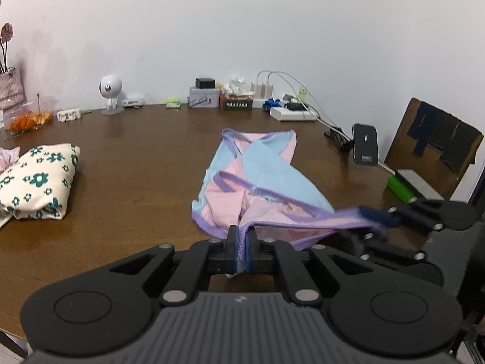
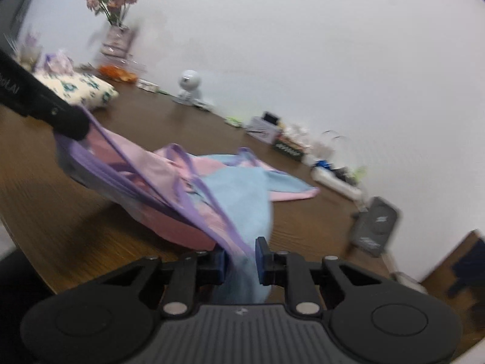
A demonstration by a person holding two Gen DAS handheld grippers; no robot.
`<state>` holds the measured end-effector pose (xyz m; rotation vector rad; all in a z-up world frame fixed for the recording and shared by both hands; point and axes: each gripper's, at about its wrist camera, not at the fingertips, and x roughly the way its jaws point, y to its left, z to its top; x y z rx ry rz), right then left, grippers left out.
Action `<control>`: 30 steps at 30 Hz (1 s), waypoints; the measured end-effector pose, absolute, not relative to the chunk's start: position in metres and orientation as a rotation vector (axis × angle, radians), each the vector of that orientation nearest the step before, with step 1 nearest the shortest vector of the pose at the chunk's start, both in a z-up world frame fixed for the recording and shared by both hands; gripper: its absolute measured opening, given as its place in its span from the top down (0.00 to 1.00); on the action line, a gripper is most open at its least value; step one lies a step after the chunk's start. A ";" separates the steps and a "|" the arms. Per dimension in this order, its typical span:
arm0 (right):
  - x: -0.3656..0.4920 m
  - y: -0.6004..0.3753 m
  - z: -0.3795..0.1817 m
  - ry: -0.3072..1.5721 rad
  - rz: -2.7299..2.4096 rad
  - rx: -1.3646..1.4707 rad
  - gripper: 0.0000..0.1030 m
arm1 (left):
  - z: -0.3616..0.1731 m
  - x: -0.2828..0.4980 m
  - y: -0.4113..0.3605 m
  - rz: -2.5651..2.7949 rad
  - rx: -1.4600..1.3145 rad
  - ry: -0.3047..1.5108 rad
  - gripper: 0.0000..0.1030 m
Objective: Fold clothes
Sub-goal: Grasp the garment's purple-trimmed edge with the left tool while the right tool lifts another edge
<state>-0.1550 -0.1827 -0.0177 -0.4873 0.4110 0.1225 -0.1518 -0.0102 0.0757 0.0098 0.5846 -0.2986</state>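
Observation:
A pink and light-blue garment (image 1: 260, 166) with purple trim lies spread on the brown table (image 1: 136, 157), its near hem lifted. My left gripper (image 1: 241, 233) is shut on the near hem's fold. The hem stretches rightward to my right gripper (image 1: 377, 224), blurred at the table's right edge. In the right wrist view, the garment (image 2: 242, 194) runs between the jaws of my right gripper (image 2: 241, 248), which stand narrow with cloth filling the gap, and a tail of blue cloth hangs below. The left gripper (image 2: 69, 127) holds the far end at upper left.
A folded floral cloth (image 1: 39, 179) lies at the left. Along the wall stand a white figurine (image 1: 110, 91), a tin box (image 1: 203, 97), a power strip (image 1: 292, 113) and a snack container (image 1: 28, 118). At the right are a phone on a stand (image 1: 365, 145) and a green roll (image 1: 400, 186).

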 end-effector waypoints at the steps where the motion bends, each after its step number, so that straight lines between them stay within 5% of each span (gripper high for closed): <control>1: -0.159 -0.182 -0.020 0.402 0.100 -0.520 0.84 | 0.075 -0.153 -0.009 -0.296 0.011 0.581 0.96; 11: -0.182 -0.168 -0.016 0.398 0.161 -0.631 0.74 | 0.074 -0.163 -0.010 -0.268 0.086 0.508 0.96; 14: -0.187 -0.166 -0.009 0.441 0.274 -0.588 0.64 | 0.074 -0.161 -0.010 -0.263 0.082 0.504 0.96; 30: -0.172 -0.122 0.006 0.245 0.451 -0.590 0.64 | 0.075 -0.164 -0.008 -0.274 0.092 0.501 0.96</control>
